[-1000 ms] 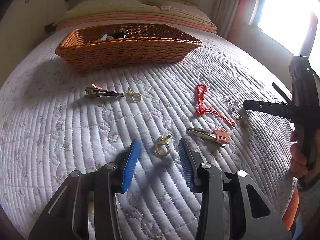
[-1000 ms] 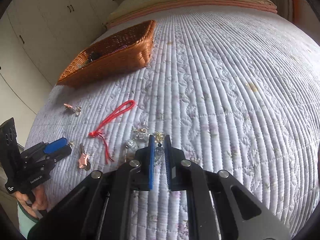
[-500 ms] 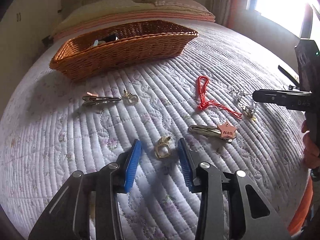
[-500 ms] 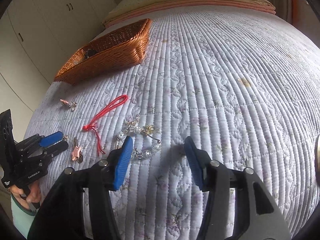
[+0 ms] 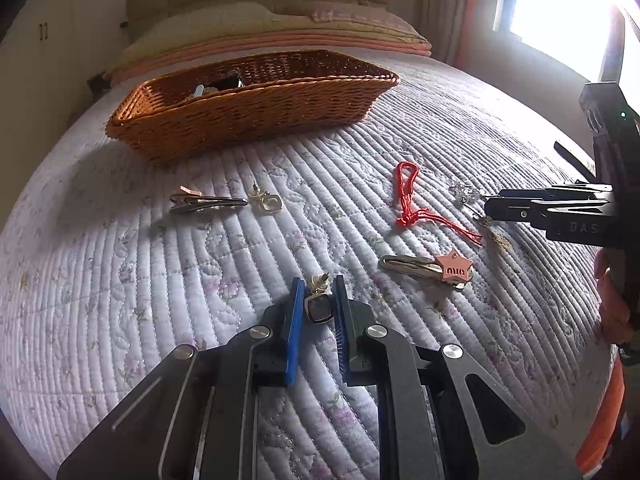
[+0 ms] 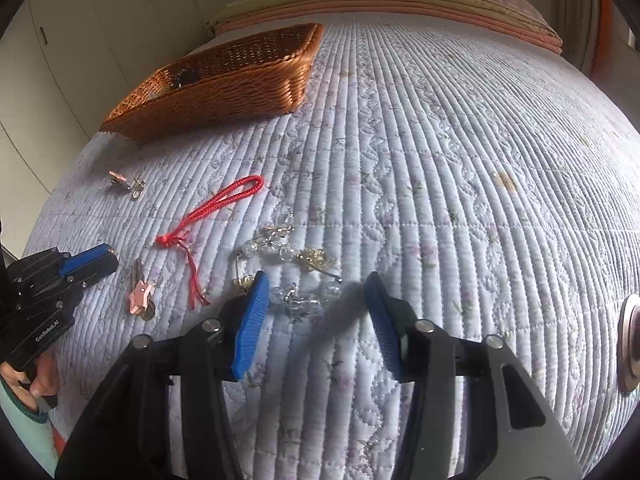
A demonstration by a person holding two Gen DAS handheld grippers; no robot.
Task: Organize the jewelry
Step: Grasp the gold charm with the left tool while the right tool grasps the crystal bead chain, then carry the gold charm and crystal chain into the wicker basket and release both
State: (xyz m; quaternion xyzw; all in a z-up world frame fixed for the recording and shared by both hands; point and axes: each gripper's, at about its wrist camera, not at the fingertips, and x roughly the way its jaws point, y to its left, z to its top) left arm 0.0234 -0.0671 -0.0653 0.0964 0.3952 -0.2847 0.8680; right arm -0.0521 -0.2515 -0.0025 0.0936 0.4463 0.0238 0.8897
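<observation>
A woven wicker basket (image 5: 256, 116) sits on matt quilted cloth bedspread (image 5: 120, 280), with a shiny gold metal earring (image 5: 318, 306), braided red cord (image 5: 408, 196) and clear glassy beads (image 6: 280, 248).

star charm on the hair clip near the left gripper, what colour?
Pale pink, with small dark lettering across it. The star charm on the hair clip shows best in the left wrist view.

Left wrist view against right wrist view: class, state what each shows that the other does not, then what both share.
Only the left wrist view shows the gold earring between the left gripper pads, and a bright window. Only the right wrist view shows the open right gripper around the crystal bracelet, plus white cupboards. Both show the wicker basket, red cord, star hair clip and quilt.
</observation>
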